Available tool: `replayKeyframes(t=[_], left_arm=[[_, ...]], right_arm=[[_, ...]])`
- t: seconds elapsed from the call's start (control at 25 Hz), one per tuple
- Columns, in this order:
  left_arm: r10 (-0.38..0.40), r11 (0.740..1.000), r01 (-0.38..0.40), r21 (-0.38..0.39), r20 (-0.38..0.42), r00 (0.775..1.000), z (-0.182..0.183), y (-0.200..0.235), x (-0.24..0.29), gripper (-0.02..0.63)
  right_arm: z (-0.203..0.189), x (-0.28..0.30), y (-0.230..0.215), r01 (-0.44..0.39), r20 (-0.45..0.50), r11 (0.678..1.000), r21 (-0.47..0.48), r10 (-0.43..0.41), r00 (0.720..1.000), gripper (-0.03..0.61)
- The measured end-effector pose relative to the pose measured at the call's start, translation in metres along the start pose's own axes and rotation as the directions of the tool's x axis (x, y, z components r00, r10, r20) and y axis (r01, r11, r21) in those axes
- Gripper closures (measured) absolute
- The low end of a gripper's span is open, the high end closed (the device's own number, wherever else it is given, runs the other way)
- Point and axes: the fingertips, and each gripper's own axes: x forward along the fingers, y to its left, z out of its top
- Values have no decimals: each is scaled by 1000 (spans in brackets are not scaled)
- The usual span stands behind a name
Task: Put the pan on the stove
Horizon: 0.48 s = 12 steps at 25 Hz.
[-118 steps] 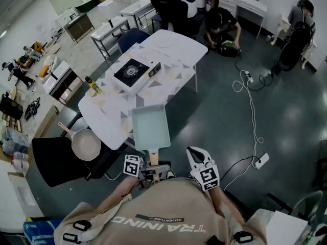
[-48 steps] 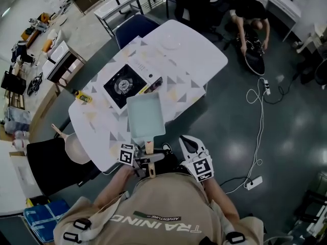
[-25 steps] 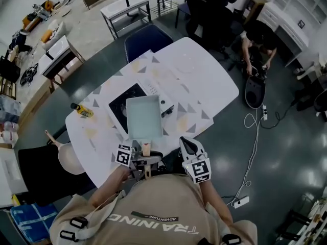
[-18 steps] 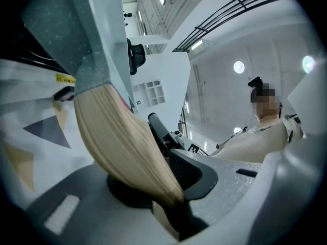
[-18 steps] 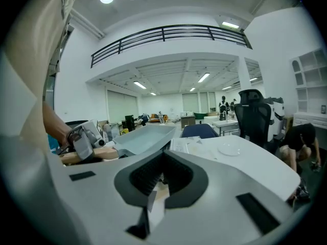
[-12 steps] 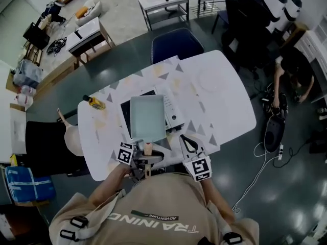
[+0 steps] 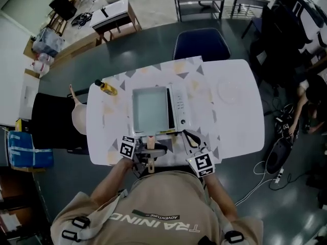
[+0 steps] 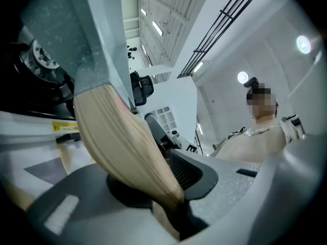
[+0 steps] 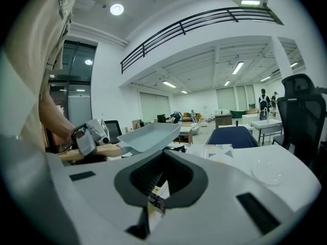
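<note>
A rectangular pale green pan [image 7: 150, 109] with a wooden handle [image 7: 152, 144] hangs over the black burner of the white tabletop stove [image 7: 177, 105], hiding most of it. My left gripper [image 7: 149, 149] is shut on the wooden handle at the table's near edge. In the left gripper view the handle [image 8: 120, 144] runs up between the jaws to the pan's underside [image 8: 97, 40], with the burner [image 8: 38, 60] to the left. My right gripper [image 7: 188, 136] is shut on nothing, just right of the handle. From the right gripper view the pan [image 9: 149, 135] floats level above the stove.
On the white table [image 7: 240, 126] a yellow bottle [image 7: 106, 87] lies at the far left and a white plate [image 7: 228, 91] sits at the right. A blue chair [image 7: 201, 44] stands behind. A round pan [image 7: 78, 119] rests on a black seat at the left.
The person has come up to the table's long side. The pan, held by the left gripper throughout, has travelled from the table's edge to over the stove's burner.
</note>
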Motion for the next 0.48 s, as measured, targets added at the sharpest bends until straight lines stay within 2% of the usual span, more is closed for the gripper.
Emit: replayKeyframes(t=[0.2,0.48], left_arm=[[1,1000,-1,-3,43,999,9,9,-2,515],[-16,999,18,-38,57,998,15,27,-6,514]], right_arm=[[5,19,-3,-31,-6,999,-21,31,999,575],[11,34,0,-41,-28,999,-18,40,999,575]])
